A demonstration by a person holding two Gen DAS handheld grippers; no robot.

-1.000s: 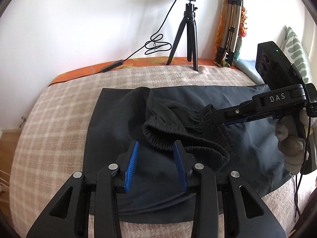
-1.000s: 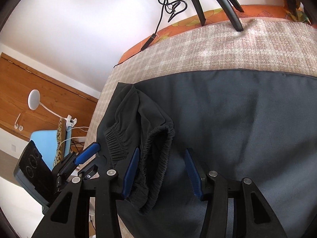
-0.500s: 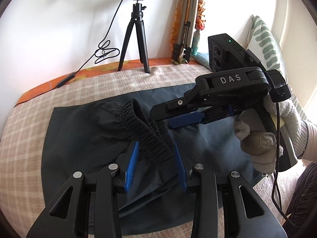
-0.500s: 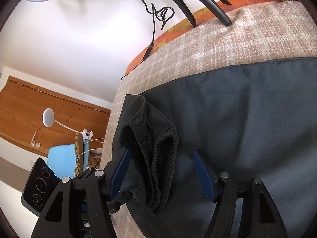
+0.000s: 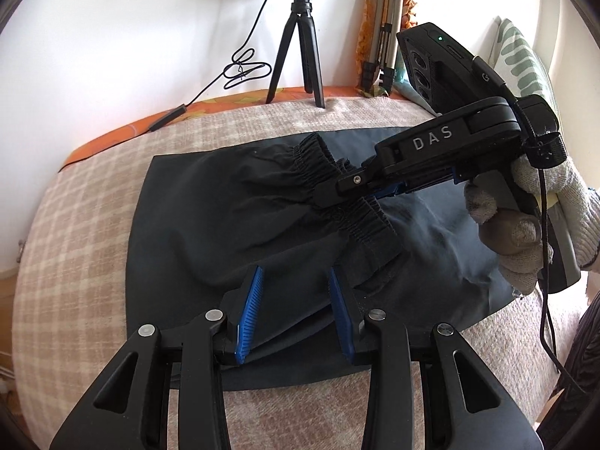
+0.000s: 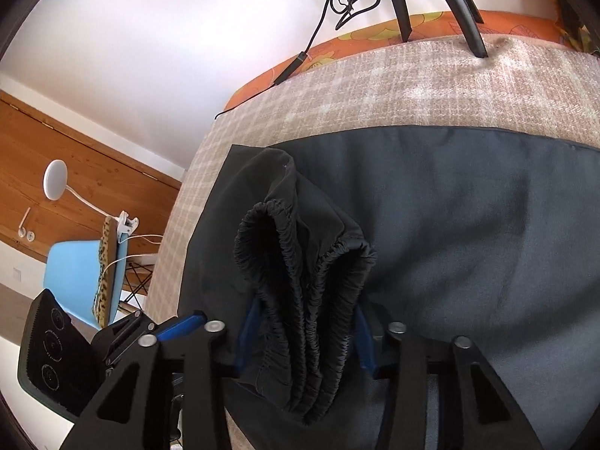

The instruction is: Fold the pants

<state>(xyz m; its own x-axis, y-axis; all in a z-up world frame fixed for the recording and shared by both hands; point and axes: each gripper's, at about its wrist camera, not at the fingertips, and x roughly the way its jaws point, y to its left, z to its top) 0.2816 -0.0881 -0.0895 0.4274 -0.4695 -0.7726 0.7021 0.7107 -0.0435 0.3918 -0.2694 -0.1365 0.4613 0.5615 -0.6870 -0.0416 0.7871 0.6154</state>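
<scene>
The black pants lie bunched on a dark grey sheet spread over the bed. Their elastic waistband is gathered into a thick bundle of folds. My right gripper is closing, and the bundle fills the gap between its blue pads; from the left wrist view its tips pinch the waistband from the right. My left gripper sits nearer the front edge, its jaws partly closed on a raised fold of pants fabric. A gloved hand holds the right gripper.
The bed has a beige checked blanket over an orange sheet. At the wall stand a black ring-light tripod with a trailing cable and a folded silver tripod. A striped pillow is at the right; a blue chair stands beside the bed.
The right gripper opened wider, moved over the gathered waistband and closed on it. The waistband bundle now stands pulled up between the two grippers. The left gripper's jaws kept the same width.
</scene>
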